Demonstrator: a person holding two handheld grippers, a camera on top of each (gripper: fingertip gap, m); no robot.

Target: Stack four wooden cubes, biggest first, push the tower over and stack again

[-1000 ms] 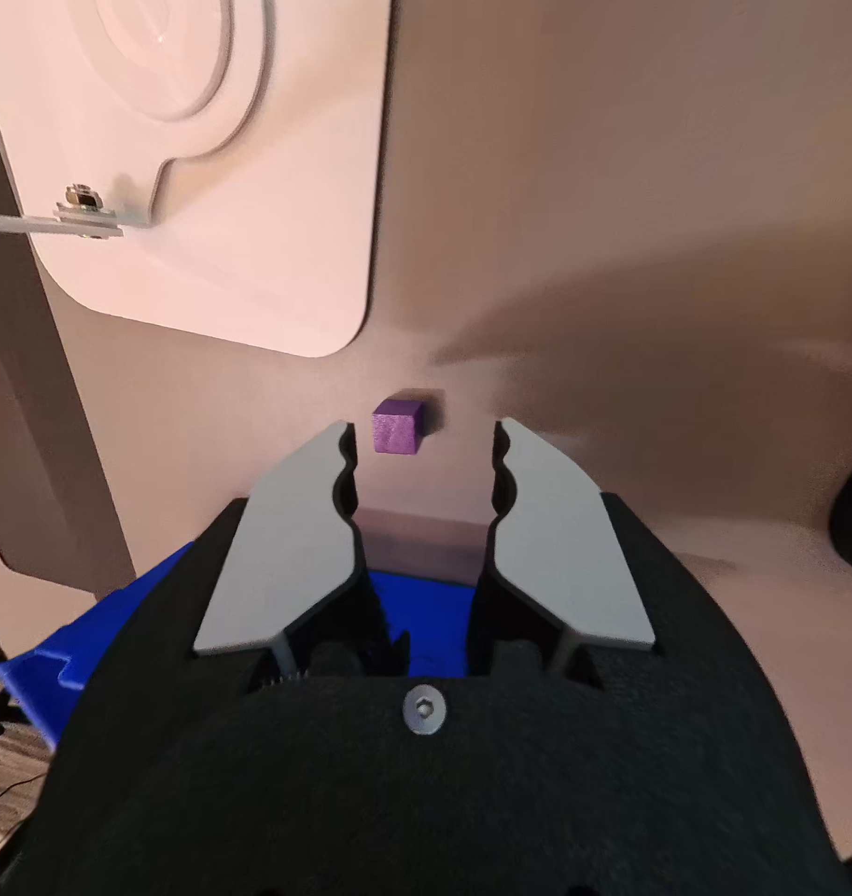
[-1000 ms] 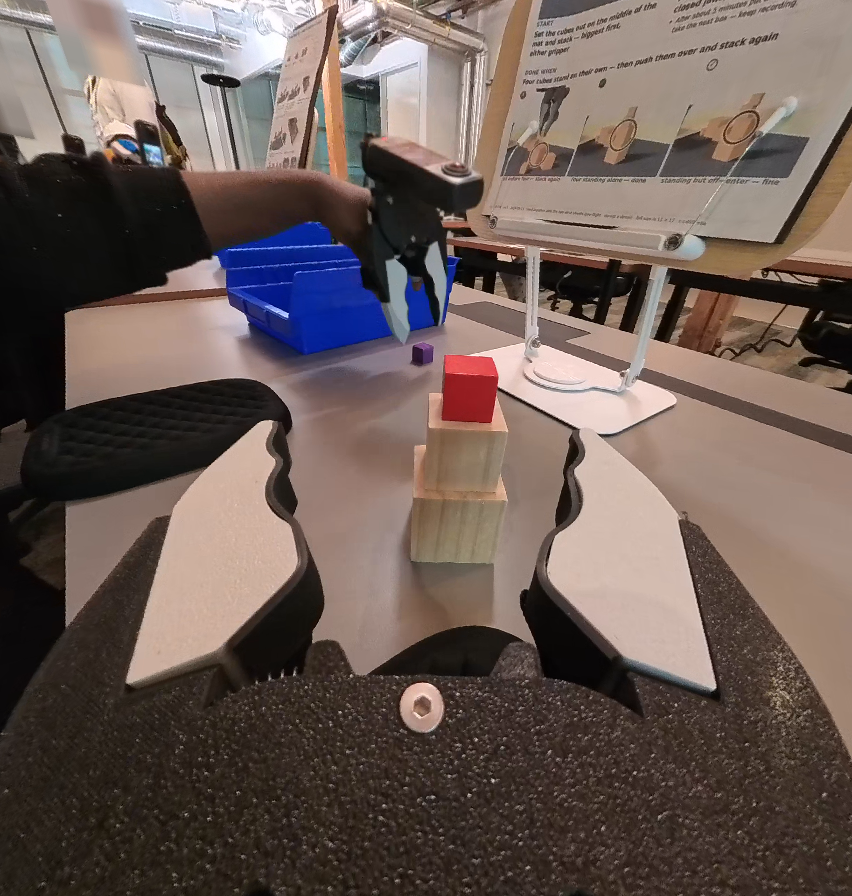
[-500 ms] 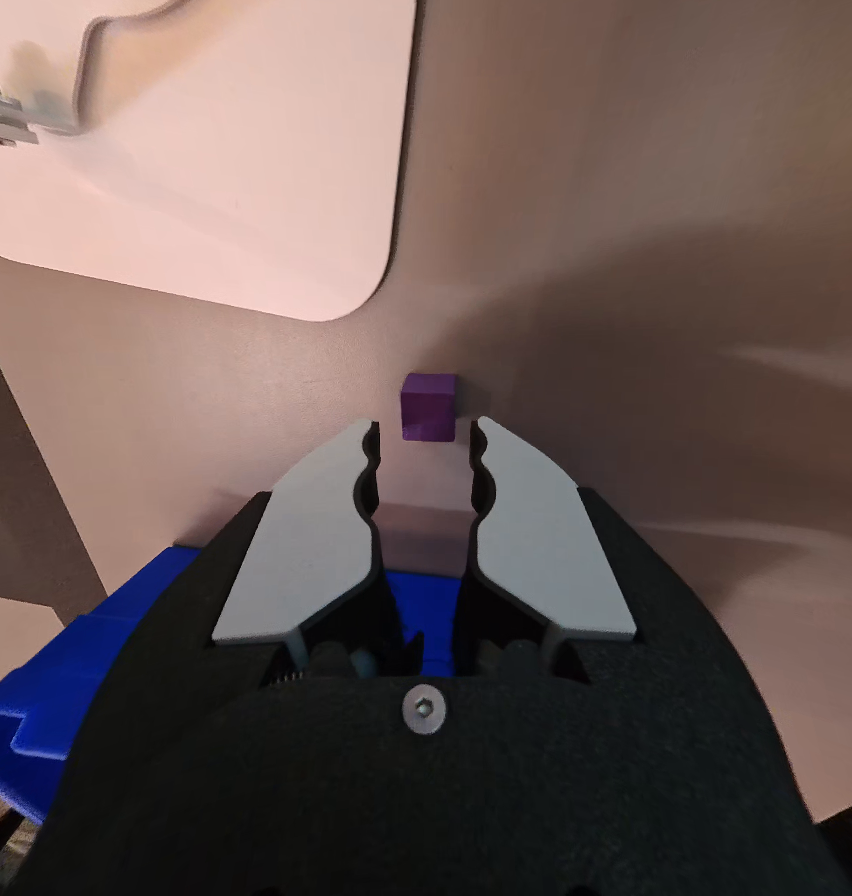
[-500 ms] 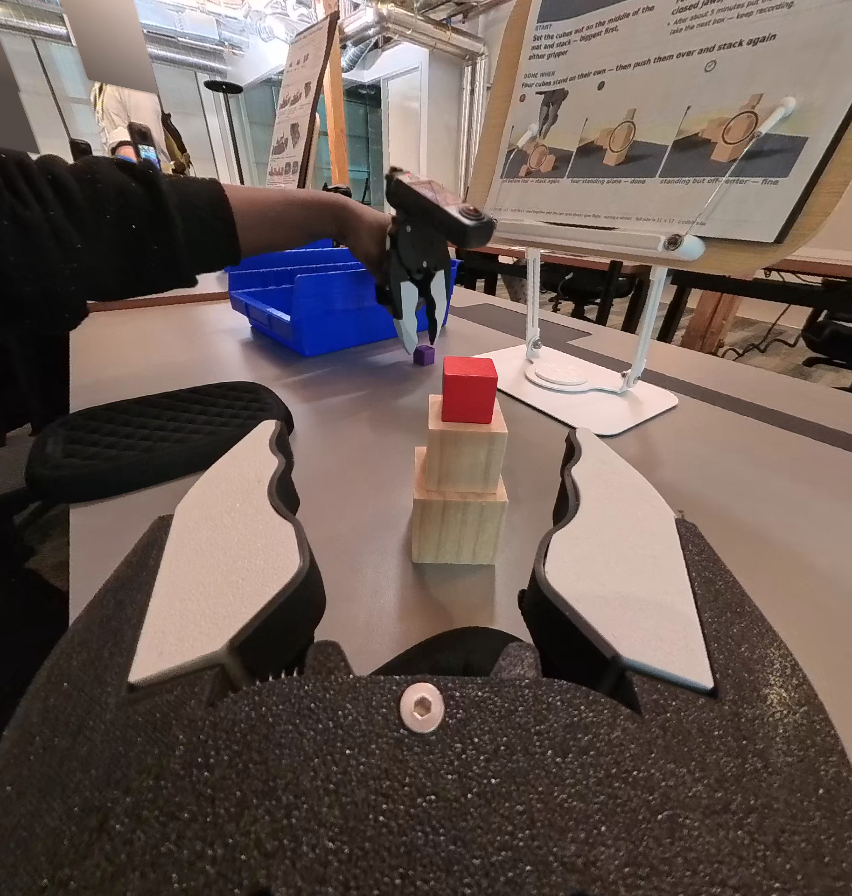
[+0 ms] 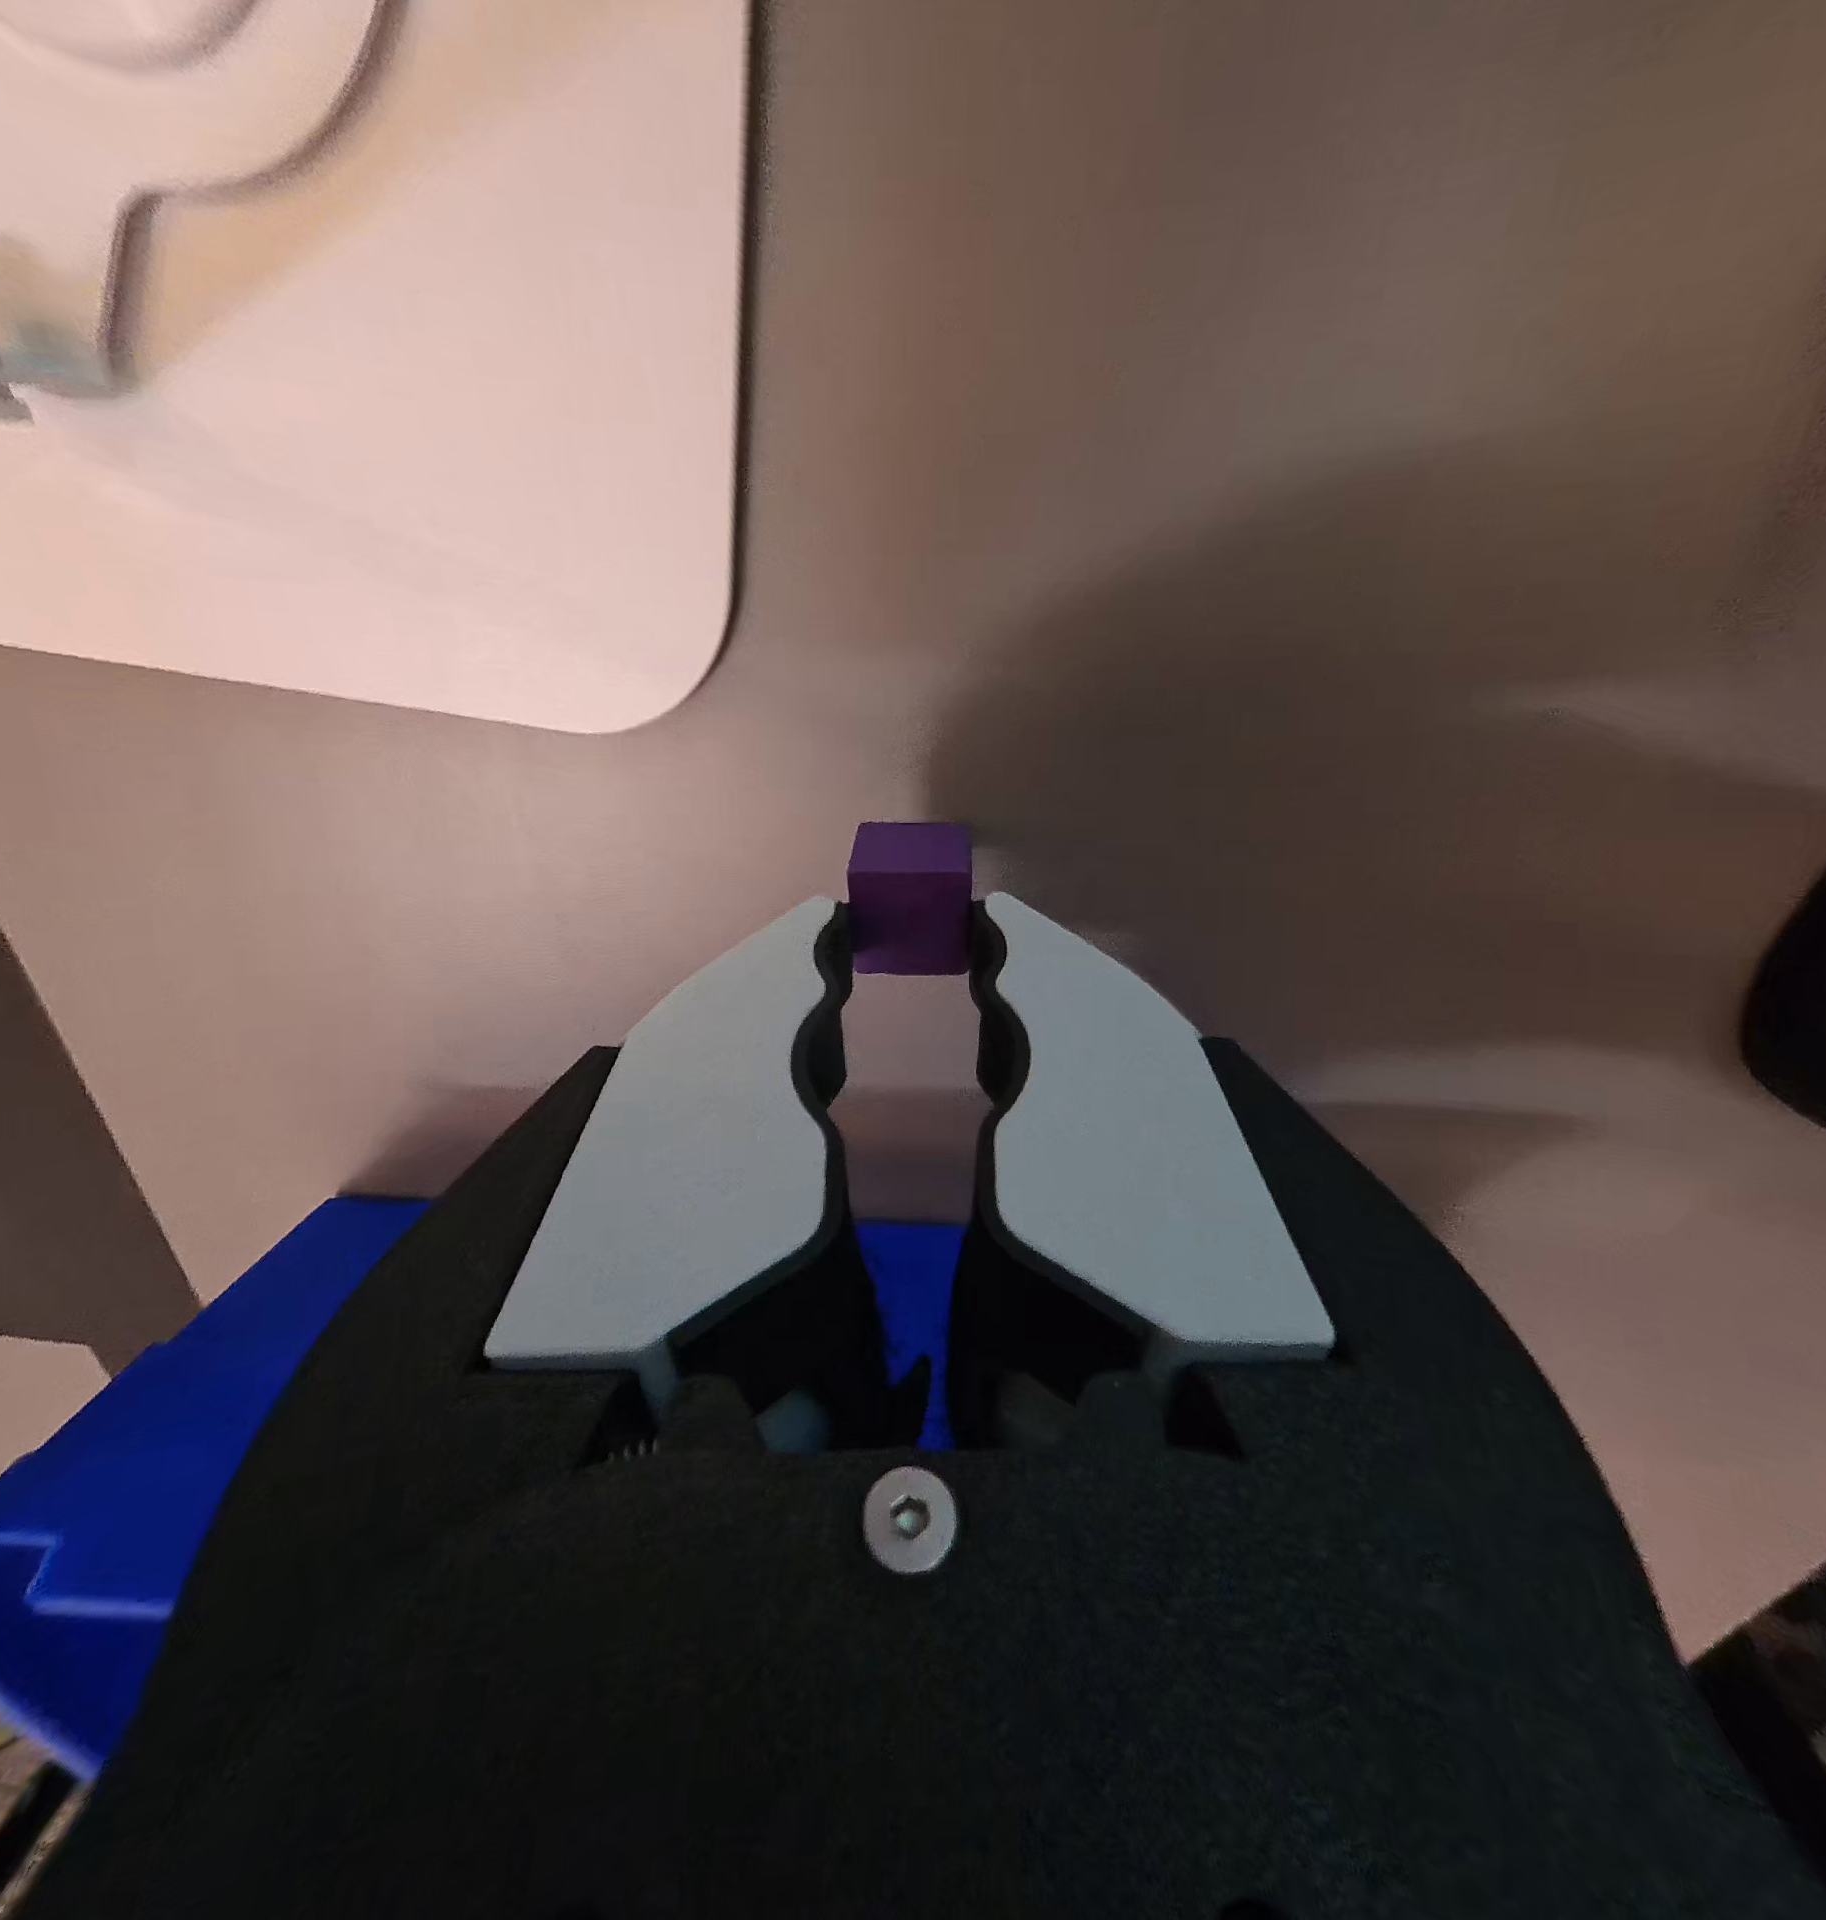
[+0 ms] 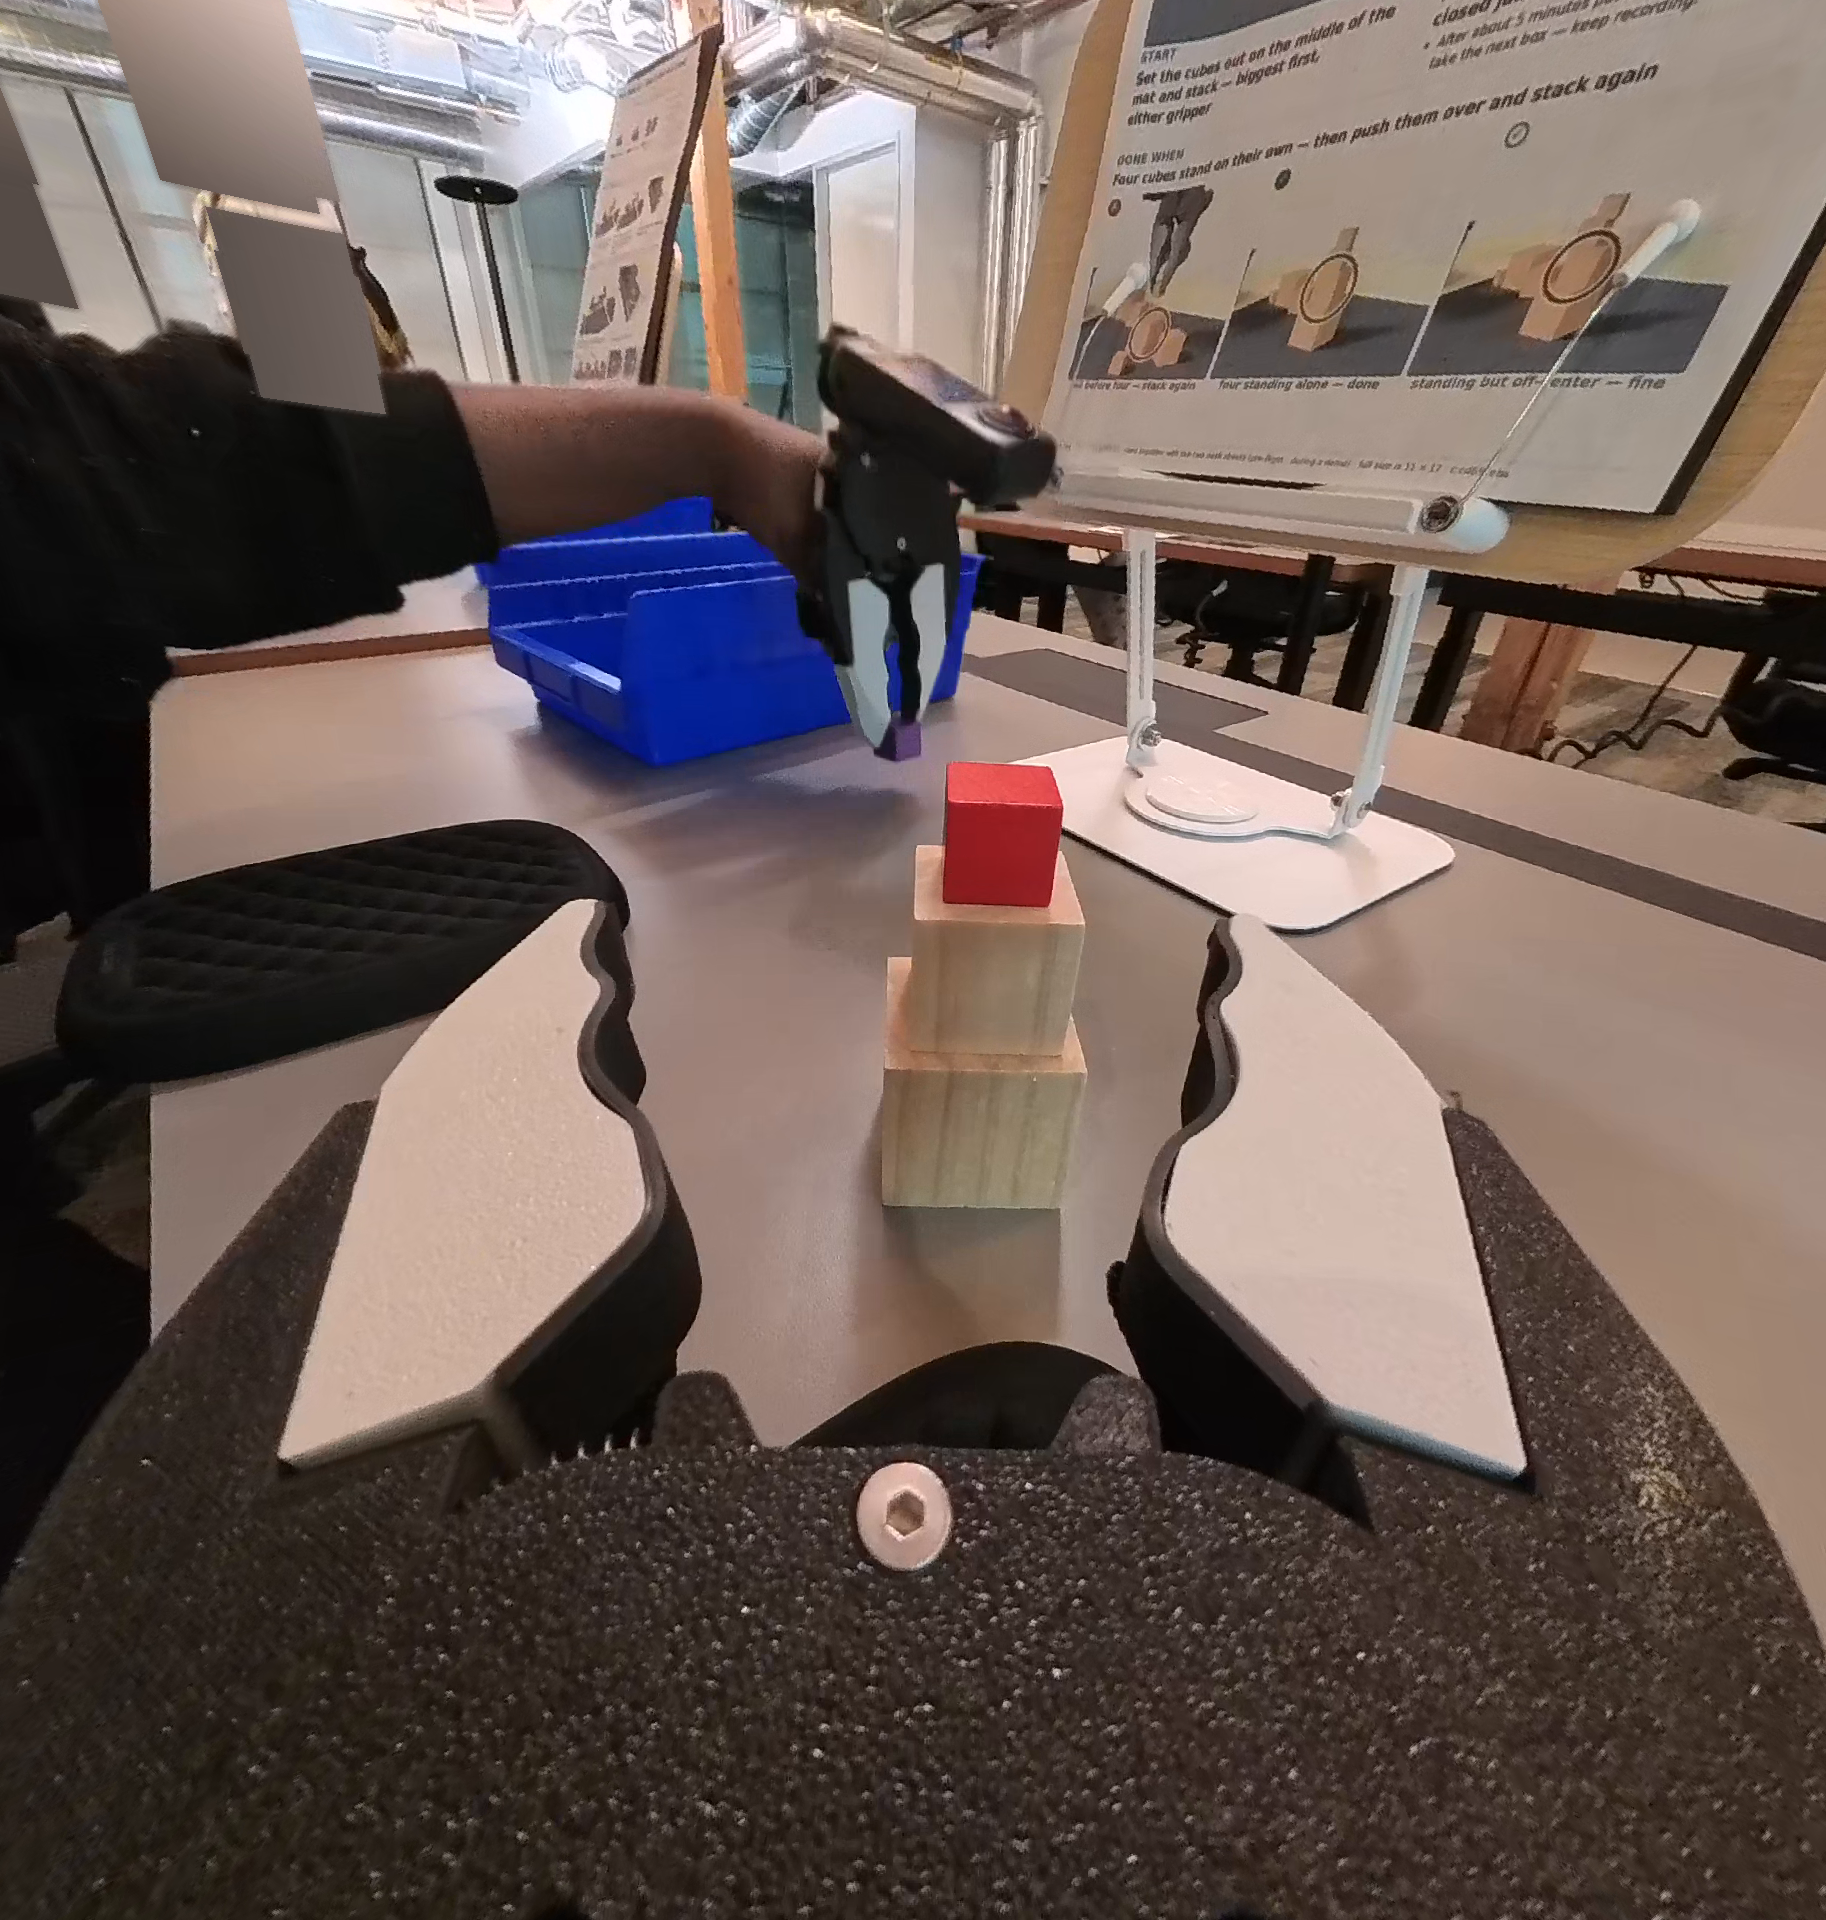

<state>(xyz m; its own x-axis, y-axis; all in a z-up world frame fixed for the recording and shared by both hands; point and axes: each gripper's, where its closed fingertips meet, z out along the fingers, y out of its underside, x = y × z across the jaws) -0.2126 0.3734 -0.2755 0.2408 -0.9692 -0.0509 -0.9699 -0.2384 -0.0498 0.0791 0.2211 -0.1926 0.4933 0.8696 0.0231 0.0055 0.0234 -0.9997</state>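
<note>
My left gripper [image 5: 907, 920] is shut on a small purple cube [image 5: 907, 902], with both pads pressing its sides at the very fingertips. In the right wrist view the left gripper [image 6: 893, 717] points down with the purple cube [image 6: 901, 742] at its tips, at or just above the grey table [image 6: 763, 1039], behind the stack. My right gripper [image 6: 911, 923] is wide open and empty, low over the table. Just ahead of its fingers stands a stack: a red cube [image 6: 1000, 831] on a wooden cube [image 6: 995, 977] on a larger wooden cube [image 6: 982, 1132].
A blue bin [image 6: 670, 665] stands behind the left gripper and shows under it [image 5: 109, 1455]. A white stand base [image 6: 1252, 831] carrying an instruction board is at the right rear, and shows at upper left in the left wrist view [image 5: 369, 416]. A black padded object [image 6: 317, 925] lies left. A person's arm [image 6: 576, 457] reaches across. The gap from one gripper's tips to the other's is roughly 35 cm.
My left gripper came down over the purple cube and its pads closed on it from both sides. The right gripper and the stack have not moved.
</note>
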